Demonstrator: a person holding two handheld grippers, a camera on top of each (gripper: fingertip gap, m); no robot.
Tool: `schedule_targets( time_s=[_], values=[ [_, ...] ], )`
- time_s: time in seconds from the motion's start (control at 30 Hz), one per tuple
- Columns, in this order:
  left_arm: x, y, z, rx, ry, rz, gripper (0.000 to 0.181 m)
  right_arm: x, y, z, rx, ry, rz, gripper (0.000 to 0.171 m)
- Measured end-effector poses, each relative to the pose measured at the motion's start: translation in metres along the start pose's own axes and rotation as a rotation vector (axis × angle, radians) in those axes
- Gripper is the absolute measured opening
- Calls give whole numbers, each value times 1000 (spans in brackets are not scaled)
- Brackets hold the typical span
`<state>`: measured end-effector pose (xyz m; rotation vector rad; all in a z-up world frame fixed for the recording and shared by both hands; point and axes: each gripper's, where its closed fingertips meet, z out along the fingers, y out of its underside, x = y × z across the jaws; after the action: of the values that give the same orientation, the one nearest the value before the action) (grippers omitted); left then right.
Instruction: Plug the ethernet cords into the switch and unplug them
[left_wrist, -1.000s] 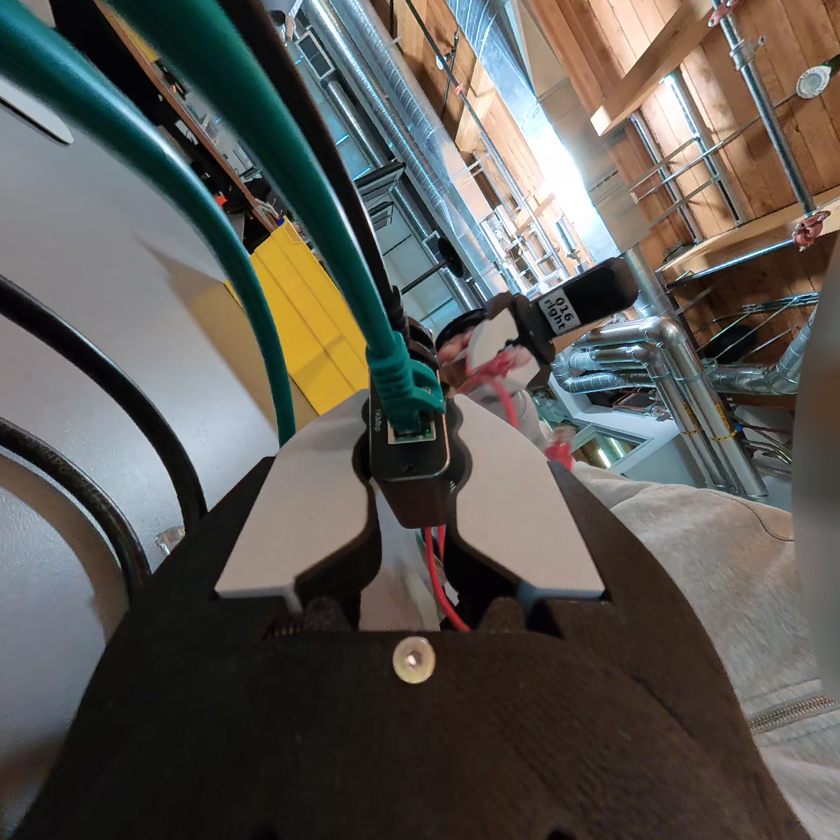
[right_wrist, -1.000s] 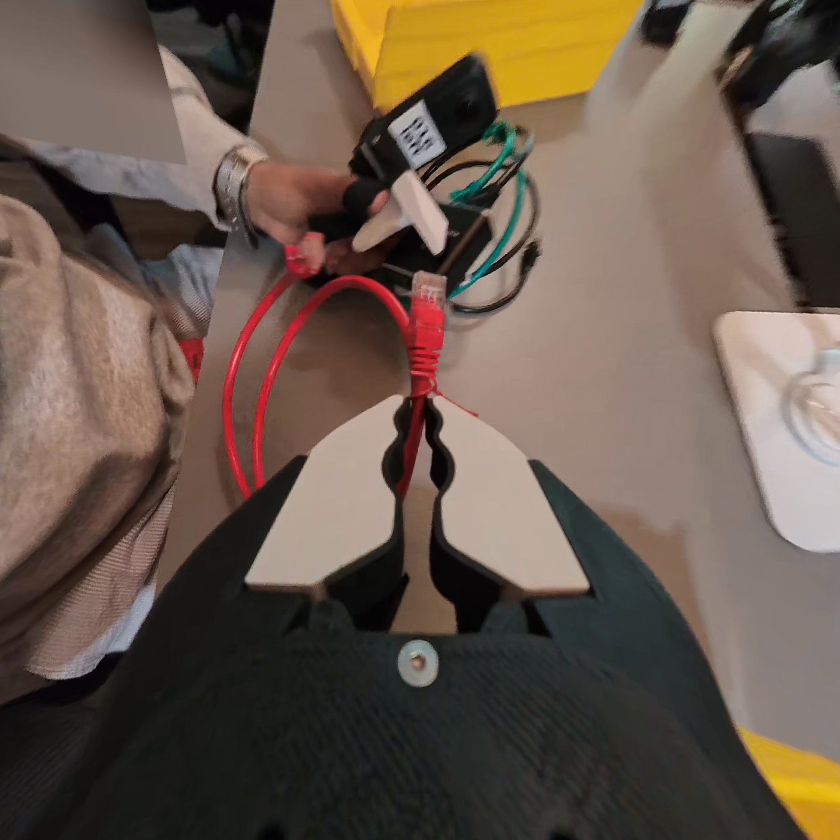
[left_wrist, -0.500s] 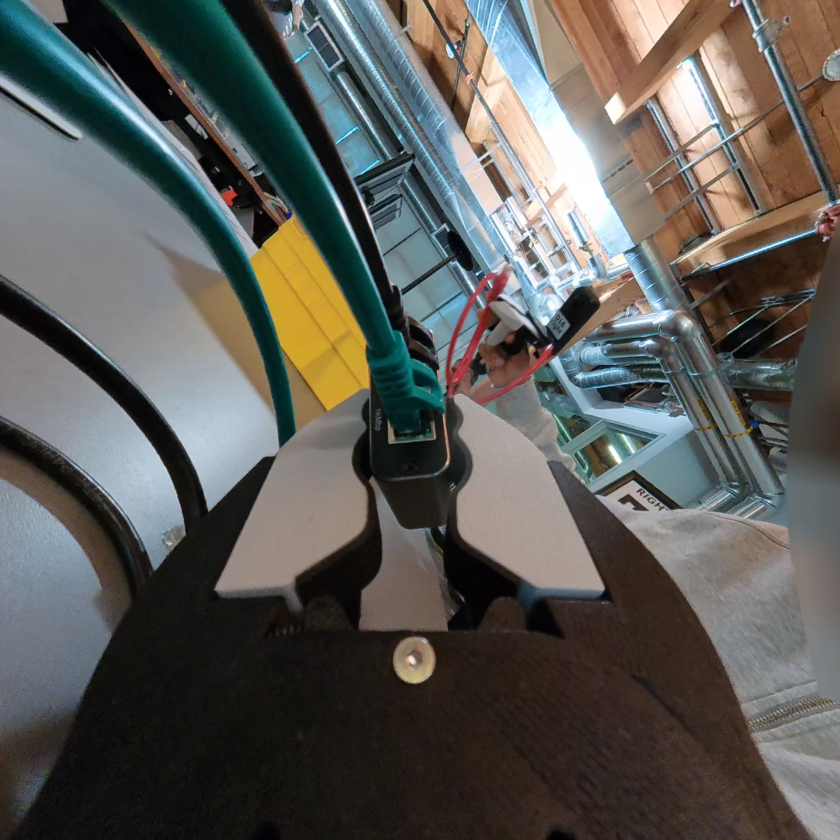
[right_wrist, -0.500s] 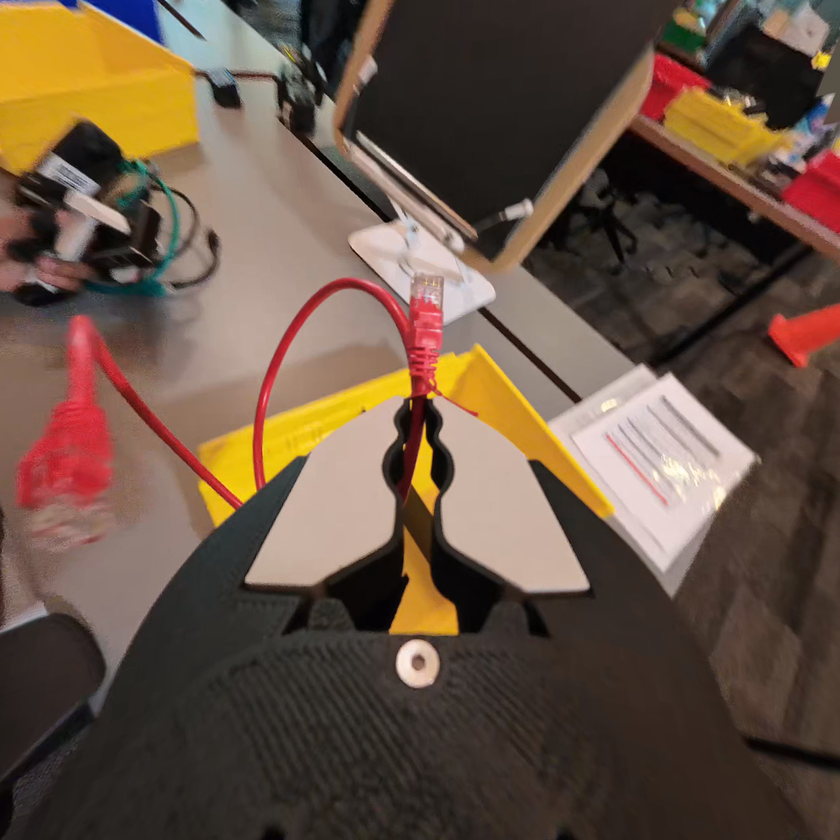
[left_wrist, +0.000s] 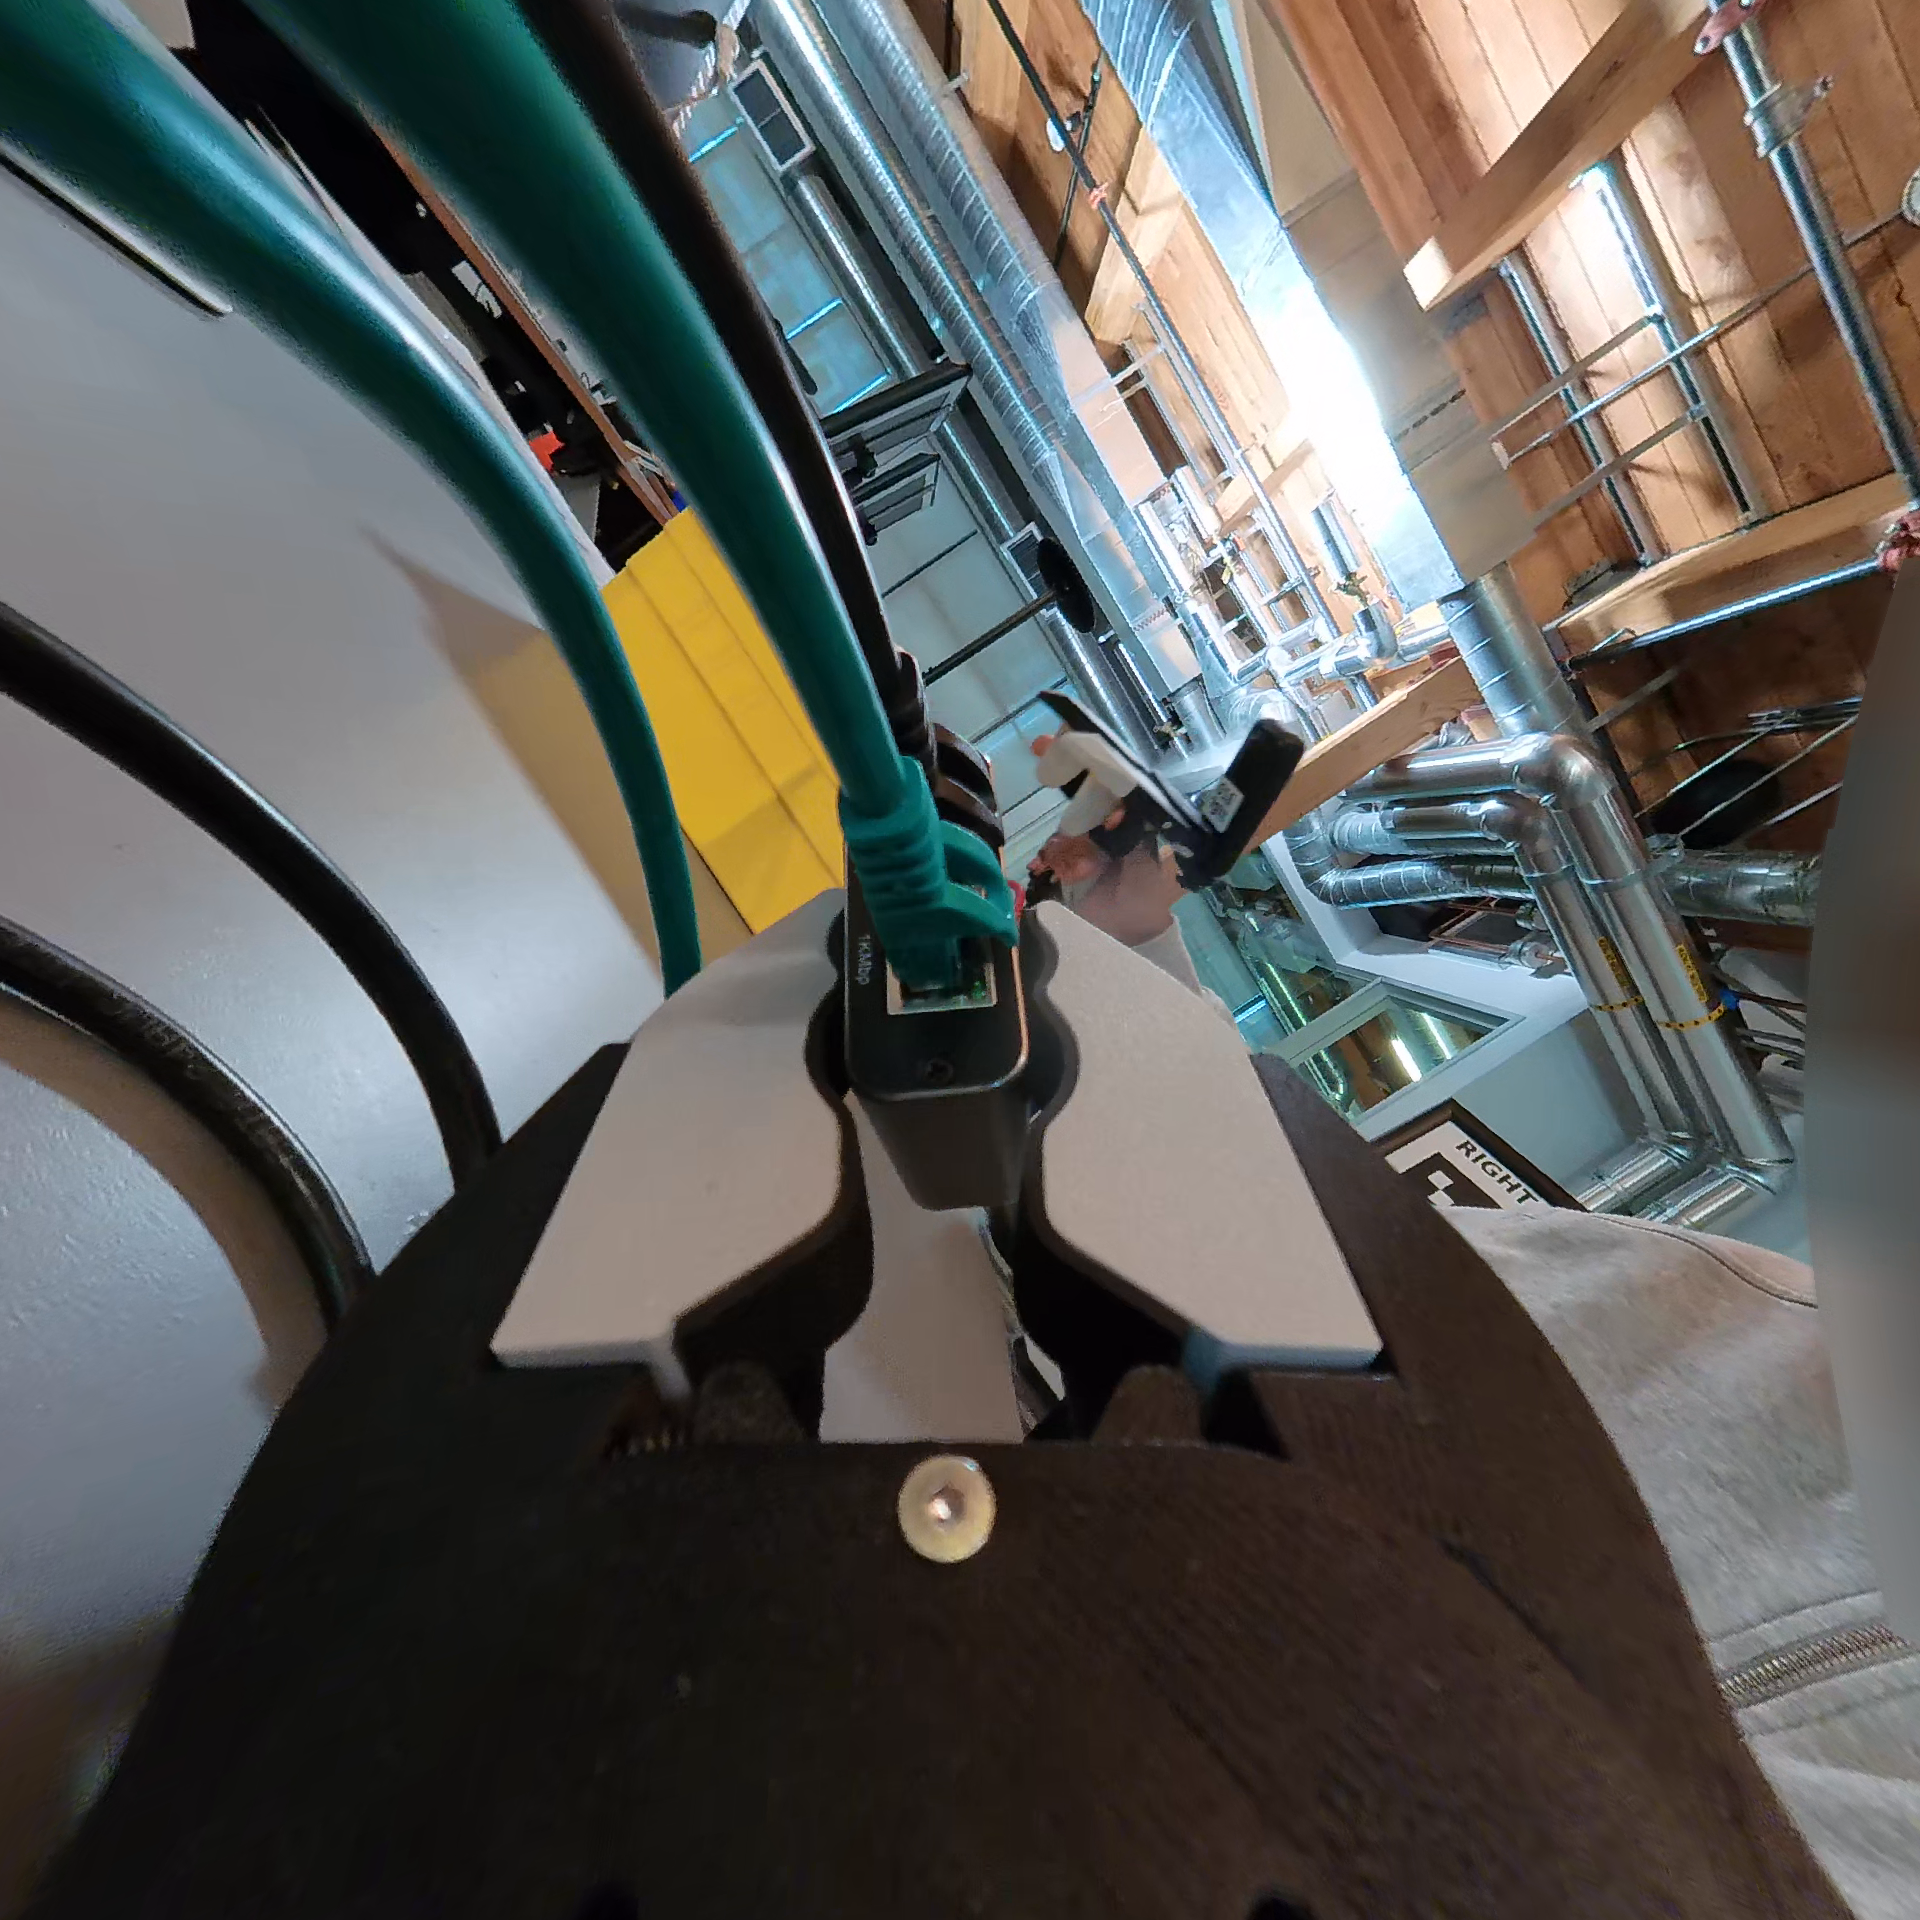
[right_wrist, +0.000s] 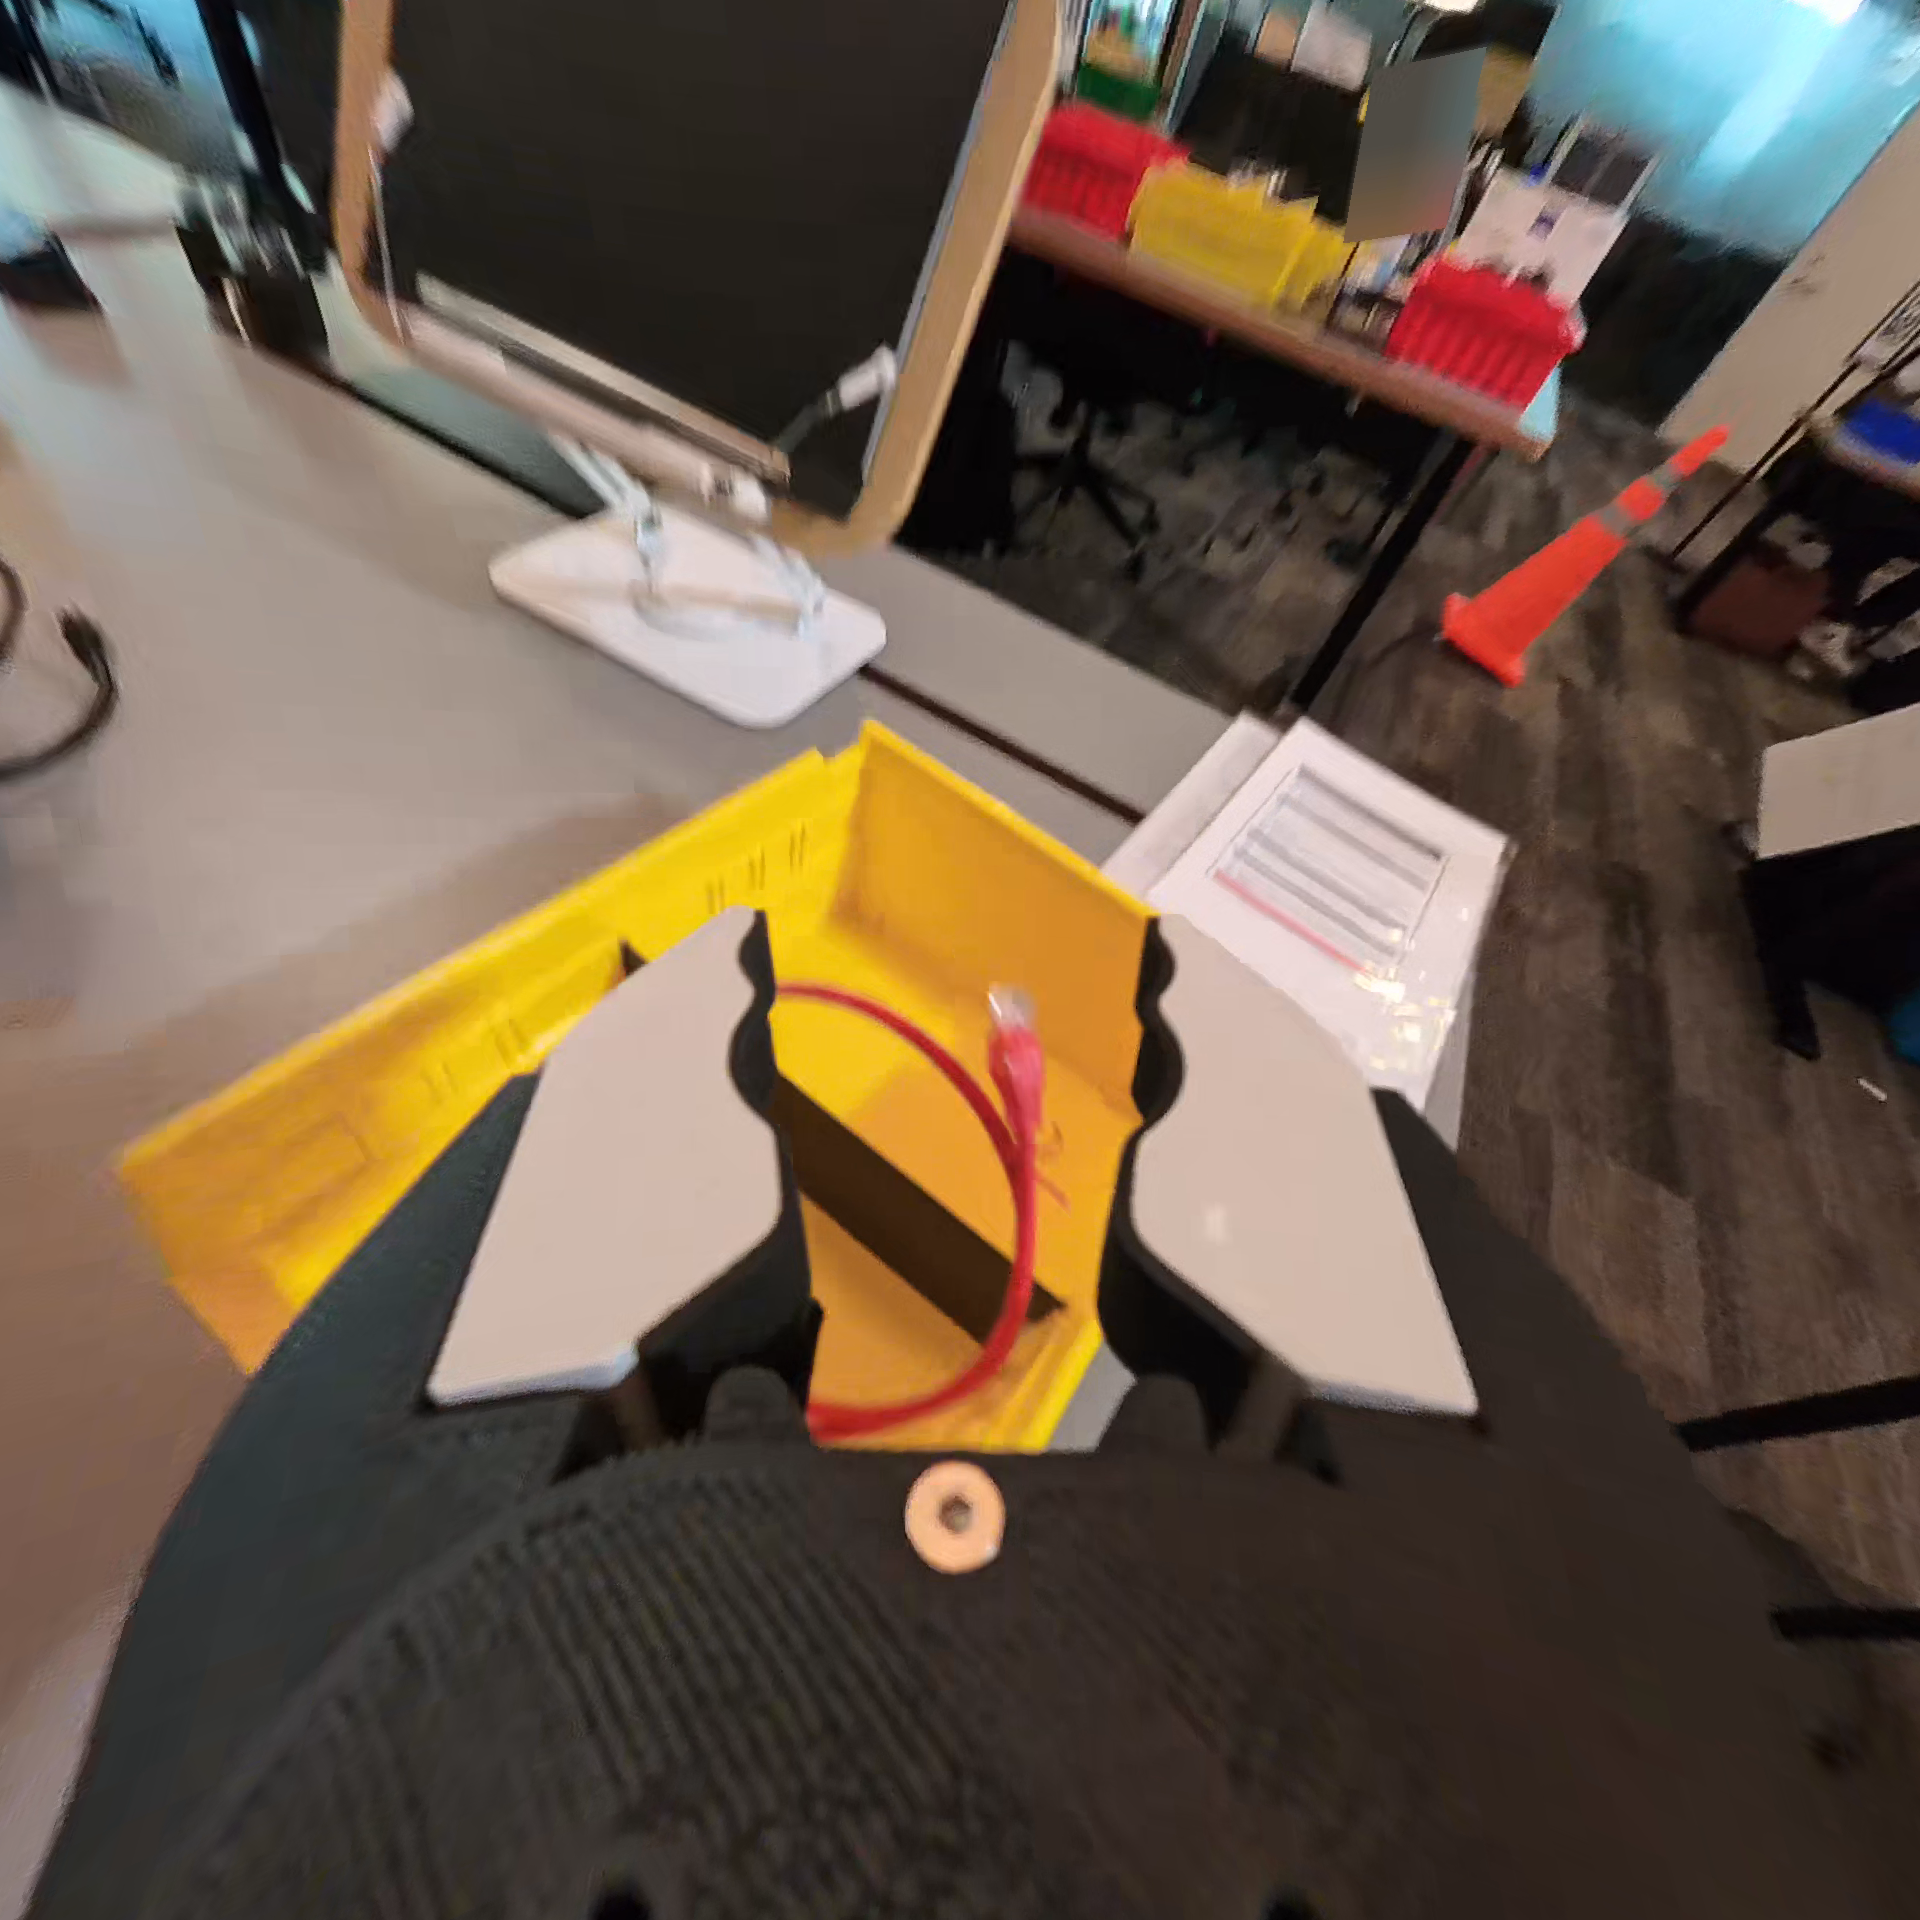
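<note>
My left gripper (left_wrist: 935, 925) is shut on the small black switch (left_wrist: 940, 1049), tilted up toward the ceiling. A green ethernet cord (left_wrist: 904, 883) is plugged into the switch's port, and a black cable (left_wrist: 727, 343) runs off behind it. My right gripper (right_wrist: 951, 935) is open and empty above a yellow bin (right_wrist: 935, 862). The red ethernet cord (right_wrist: 1013, 1081) lies loose in that bin, its clear plug pointing up. The right gripper also shows far off in the left wrist view (left_wrist: 1101, 779).
A black divider (right_wrist: 894, 1205) crosses the yellow bin. A monitor on a white stand (right_wrist: 686, 623) sits on the grey table behind the bin. A clear sleeve of papers (right_wrist: 1320, 883) lies at the table edge. An orange cone (right_wrist: 1558, 582) stands on the floor. Another yellow bin (left_wrist: 717, 727) shows beside the switch.
My right gripper carried the red cord away from the switch, swung over the yellow bin, opened and let the cord drop into it. The left gripper kept holding the switch.
</note>
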<state>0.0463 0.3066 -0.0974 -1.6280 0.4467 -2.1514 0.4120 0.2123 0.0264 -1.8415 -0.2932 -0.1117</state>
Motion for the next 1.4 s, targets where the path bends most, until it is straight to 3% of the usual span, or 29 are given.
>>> schedule_targets(
  time_s=[0.17, 0.33, 0.53, 0.67, 0.77, 0.87, 0.9, 0.93, 1.03, 1.17, 1.27, 1.4],
  values=[
    [0, 0, 0, -1, 4, -3, 27, -62, -57, -7, 125, -71, -110, 54],
    [1, 1, 0, -5, 8, -2, 27, -125, -73, 3, 107, -135, -243, 53],
    [5, 4, -1, -16, 30, -16, 27, -89, -71, -28, 98, 80, -169, 46],
    [6, 5, -2, -14, 46, -38, 27, -44, -29, -78, 21, 360, -104, 30],
    [6, 5, -2, -12, 45, -38, 27, -10, 51, -106, -292, 555, -73, 45],
    [5, 5, -1, -15, 36, -30, 27, -8, 134, -121, -582, 536, 64, 60],
    [5, 6, -1, -16, 31, -28, 27, -16, 150, -122, -620, 491, 111, 54],
    [4, 6, -1, -17, 25, -26, 26, -25, 159, -121, -639, 437, 145, 39],
    [2, 6, 1, -20, 10, -23, 27, -39, 165, -111, -637, 366, 148, 33],
    [1, 6, 1, -19, -1, -16, 27, -40, 141, -86, -551, 353, 74, 17],
    [1, 6, 1, -18, -3, -14, 27, -47, 116, -57, -466, 302, 26, 20],
    [1, 6, 1, -21, 2, -20, 27, -76, 99, -2, -402, 135, -118, 43]
  ],
)
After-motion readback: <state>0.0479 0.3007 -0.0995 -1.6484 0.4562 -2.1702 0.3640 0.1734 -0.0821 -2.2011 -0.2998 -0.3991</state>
